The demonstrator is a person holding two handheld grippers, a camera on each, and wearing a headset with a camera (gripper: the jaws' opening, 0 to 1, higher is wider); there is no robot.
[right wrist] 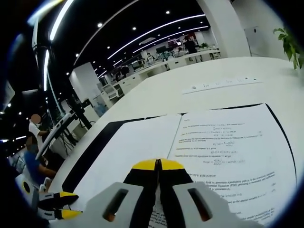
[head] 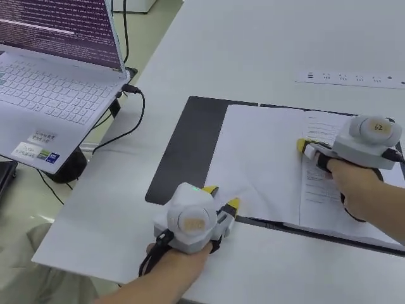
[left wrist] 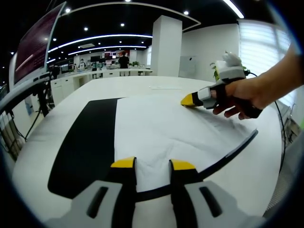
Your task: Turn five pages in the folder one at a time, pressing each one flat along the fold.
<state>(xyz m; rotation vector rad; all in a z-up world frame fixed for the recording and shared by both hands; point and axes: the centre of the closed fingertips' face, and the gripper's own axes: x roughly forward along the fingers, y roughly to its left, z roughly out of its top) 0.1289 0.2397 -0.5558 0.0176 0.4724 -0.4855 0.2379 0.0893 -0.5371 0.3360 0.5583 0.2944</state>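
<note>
An open folder lies on the white table, its black inner cover [head: 186,142] bare at the left. A blank turned page [head: 259,158] lies over it, and a printed page [head: 319,190] sits to the right of the fold. My left gripper [head: 221,196] is open at the folder's near edge, its yellow tips over the blank page's [left wrist: 156,128] lower border with nothing between them. My right gripper [head: 305,147] is shut, with its tip resting on the paper at the fold. From its own camera, the joined tips [right wrist: 156,165] sit between the blank page [right wrist: 137,147] and the printed page [right wrist: 228,152].
A white laptop [head: 50,82] stands at the far left with a black cable [head: 136,114] trailing toward the folder. A white power strip [head: 354,78] lies behind the folder. The table's near edge [head: 95,269] runs just below my left hand.
</note>
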